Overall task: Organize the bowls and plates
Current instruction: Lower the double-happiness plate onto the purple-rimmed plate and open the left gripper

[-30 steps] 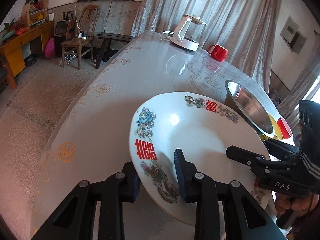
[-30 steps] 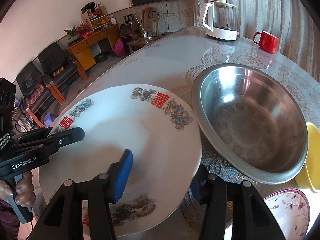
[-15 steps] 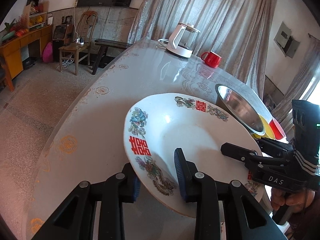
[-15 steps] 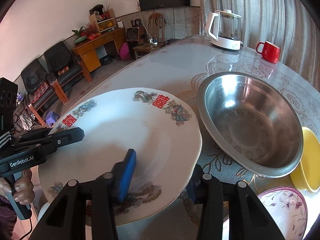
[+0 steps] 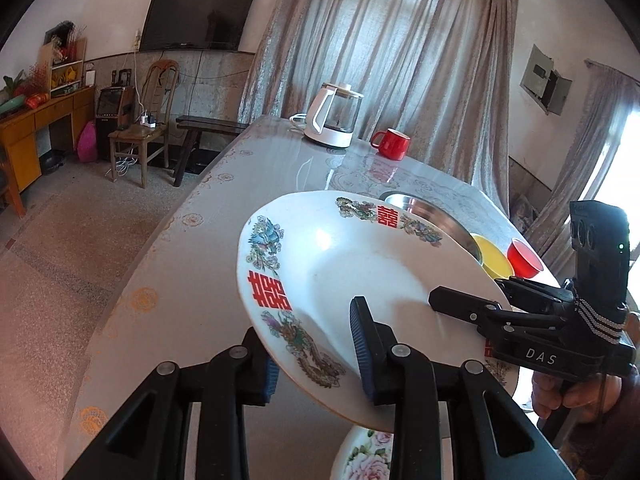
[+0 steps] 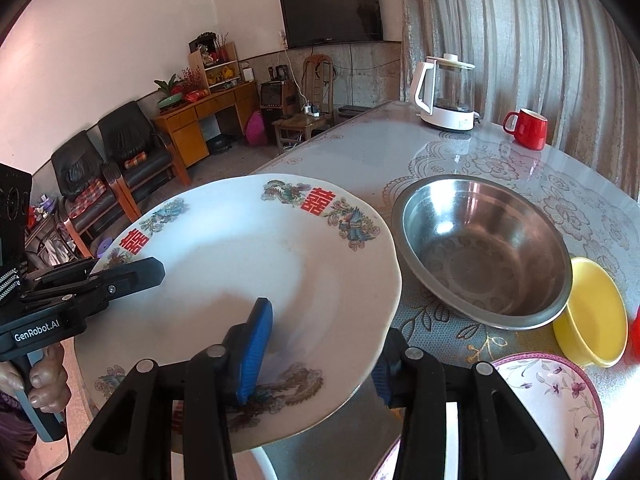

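Right now the long table (image 6: 360,152) under its glossy patterned cover fills both views, and above its near end floats the big white plate (image 6: 240,272) with the red double-happiness marks and dragon-and-phoenix rim, lifted clear and tilted a little, carried by both tools at once. It looks like glazed ceramic: rigid, fairly heavy for its width, slick, and it would chip or shatter if dropped, so two opposite rim grips look like the sensible hold. Next in size, the steel basin (image 6: 480,248) sits on the table just beyond the plate's far edge, a floral plate (image 6: 552,396) lies under the near right, with a yellow bowl (image 6: 592,312) touching the basin and a red bowl (image 5: 524,258) beside that. Now the tools: the left gripper (image 5: 316,354) straddles the rim, one blue pad beneath and one inside the well, narrowly set and pinching the plate, its jaws having just eased slightly wider. The right gripper (image 6: 316,354) bites the opposite rim the same way, having just narrowed onto it. I'd judge that slick glaze the main risk if either pinch loosens.
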A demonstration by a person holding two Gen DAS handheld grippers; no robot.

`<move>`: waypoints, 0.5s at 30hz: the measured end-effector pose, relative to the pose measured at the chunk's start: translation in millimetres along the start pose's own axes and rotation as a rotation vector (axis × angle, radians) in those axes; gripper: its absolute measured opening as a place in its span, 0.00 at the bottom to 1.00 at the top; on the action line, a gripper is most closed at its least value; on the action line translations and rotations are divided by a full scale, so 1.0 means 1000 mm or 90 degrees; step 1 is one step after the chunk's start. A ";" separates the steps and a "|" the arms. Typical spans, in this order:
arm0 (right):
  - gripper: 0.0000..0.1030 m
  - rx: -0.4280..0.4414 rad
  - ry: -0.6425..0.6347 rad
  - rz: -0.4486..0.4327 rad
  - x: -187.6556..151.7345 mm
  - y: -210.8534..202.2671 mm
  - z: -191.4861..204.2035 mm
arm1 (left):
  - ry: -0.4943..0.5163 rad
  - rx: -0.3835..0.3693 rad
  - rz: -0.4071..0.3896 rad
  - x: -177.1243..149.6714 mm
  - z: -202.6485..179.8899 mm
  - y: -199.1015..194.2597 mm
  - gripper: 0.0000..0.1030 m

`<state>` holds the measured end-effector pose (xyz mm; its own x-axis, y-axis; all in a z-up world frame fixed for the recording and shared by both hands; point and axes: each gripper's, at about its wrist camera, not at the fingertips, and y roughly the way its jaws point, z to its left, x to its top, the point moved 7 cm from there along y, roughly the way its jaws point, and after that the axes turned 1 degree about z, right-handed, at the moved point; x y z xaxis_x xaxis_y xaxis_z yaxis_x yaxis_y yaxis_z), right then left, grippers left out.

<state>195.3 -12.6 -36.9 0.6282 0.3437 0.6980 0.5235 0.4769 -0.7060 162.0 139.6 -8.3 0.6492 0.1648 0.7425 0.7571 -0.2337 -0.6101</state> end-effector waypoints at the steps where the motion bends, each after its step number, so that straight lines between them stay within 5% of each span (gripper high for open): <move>1: 0.43 -0.002 0.002 -0.008 -0.001 -0.008 -0.001 | 0.008 -0.004 -0.002 -0.001 -0.007 -0.004 0.33; 15: 0.43 -0.094 0.087 -0.055 -0.069 -0.119 -0.062 | 0.089 -0.096 0.061 -0.038 -0.139 -0.002 0.33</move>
<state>124.9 -143.0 -8.8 0.6445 0.1885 0.7410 0.6511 0.3729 -0.6611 125.6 0.6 3.4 0.6933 0.0038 0.7206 0.6662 -0.3848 -0.6389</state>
